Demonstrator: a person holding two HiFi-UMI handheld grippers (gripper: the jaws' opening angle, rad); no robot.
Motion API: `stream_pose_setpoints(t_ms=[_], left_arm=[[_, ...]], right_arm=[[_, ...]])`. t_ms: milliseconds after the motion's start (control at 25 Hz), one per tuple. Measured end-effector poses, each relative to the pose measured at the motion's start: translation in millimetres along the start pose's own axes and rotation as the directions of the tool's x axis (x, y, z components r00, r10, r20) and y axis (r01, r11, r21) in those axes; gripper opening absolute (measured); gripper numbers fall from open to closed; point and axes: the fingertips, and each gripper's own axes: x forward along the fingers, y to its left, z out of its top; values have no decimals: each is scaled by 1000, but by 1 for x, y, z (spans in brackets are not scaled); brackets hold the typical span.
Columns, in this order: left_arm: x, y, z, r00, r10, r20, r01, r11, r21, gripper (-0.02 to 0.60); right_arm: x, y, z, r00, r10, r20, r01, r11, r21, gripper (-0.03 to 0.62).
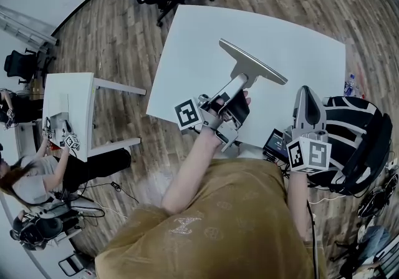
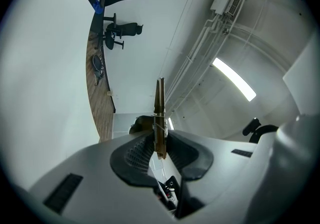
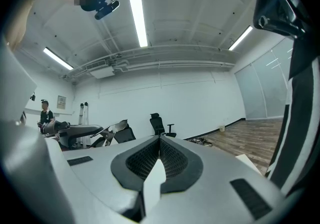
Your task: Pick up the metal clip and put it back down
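- Bronze-coloured metal clip (image 2: 159,113) stands edge-on with its spring showing, pinched between the pads of the left gripper (image 2: 159,140), whose jaws are only slightly apart around it.
- That gripper holds the clip in the air over the white table (image 1: 206,53).
- Right gripper (image 3: 160,140) has its jaws pressed together and holds nothing.
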Motion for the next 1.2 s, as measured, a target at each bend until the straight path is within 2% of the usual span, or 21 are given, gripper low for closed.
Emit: stream_pose_setpoints(t_ms=[280, 1200], left_arm=[[-4, 13, 0, 999, 43, -4, -43, 999, 4, 80], [-34, 85, 0, 981, 194, 19, -191, 977, -90, 80]], right_arm=[[3, 1, -11, 1000, 2, -30, -2, 1000, 0, 9], [9, 1, -60, 987, 25, -160, -24, 1000, 8, 9]])
